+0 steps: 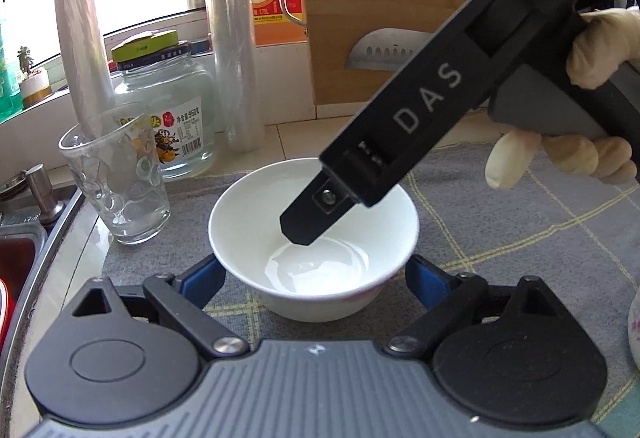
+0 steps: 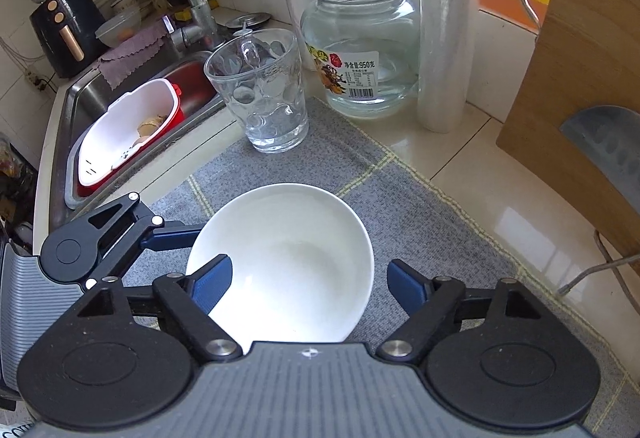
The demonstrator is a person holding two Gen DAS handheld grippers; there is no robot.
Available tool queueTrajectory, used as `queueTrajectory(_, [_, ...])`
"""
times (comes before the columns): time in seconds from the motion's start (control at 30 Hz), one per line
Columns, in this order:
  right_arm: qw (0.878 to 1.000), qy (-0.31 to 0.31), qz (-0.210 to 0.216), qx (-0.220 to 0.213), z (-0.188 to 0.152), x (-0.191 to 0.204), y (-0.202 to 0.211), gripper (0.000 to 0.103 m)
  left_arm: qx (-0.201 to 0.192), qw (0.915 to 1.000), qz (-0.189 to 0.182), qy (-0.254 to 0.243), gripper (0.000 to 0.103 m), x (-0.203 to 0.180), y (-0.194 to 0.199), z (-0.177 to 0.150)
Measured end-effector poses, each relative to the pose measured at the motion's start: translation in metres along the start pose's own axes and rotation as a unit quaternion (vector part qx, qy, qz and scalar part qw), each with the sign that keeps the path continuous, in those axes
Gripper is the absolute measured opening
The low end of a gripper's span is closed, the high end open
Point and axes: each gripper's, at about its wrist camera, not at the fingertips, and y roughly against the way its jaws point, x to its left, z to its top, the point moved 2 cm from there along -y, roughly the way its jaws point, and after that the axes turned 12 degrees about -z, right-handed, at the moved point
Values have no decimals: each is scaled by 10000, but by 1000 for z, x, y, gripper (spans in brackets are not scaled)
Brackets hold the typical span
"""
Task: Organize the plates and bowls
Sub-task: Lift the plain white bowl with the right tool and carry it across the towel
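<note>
A plain white bowl (image 1: pixel 256 222) stands upright on a grey checked mat (image 1: pixel 500 222). My left gripper (image 1: pixel 312 270) straddles it low down. Its blue pads (image 1: pixel 200 278) lie against the bowl's outer wall on both sides, under the rim. My right gripper (image 2: pixel 308 278) comes down from above, held by a gloved hand (image 1: pixel 592 54). One of its fingers (image 2: pixel 212 286) reaches inside the bowl (image 2: pixel 288 258); the other stands outside the right rim with a gap to it. The right pads do not press on the bowl.
A clear glass tumbler (image 2: pixel 264 94), a lidded glass jar (image 2: pixel 360 50) and a roll of cling film (image 2: pixel 440 38) stand beyond the bowl. At the right leans a wooden cutting board (image 2: pixel 580 98). The sink (image 2: pixel 80 110), with a white-and-red basket (image 2: pixel 128 134), lies to the left.
</note>
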Motion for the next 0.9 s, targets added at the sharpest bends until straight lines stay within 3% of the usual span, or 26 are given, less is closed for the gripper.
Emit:
queueTrajectory(0.3, [10000, -31, 94, 14, 3, 0, -3, 79, -69, 10000, -9, 40, 95, 2, -2, 2])
queueTrajectory(0.9, [9993, -273, 239, -70, 3, -3, 2, 79, 18, 10000, -10, -26, 96, 1, -2, 4])
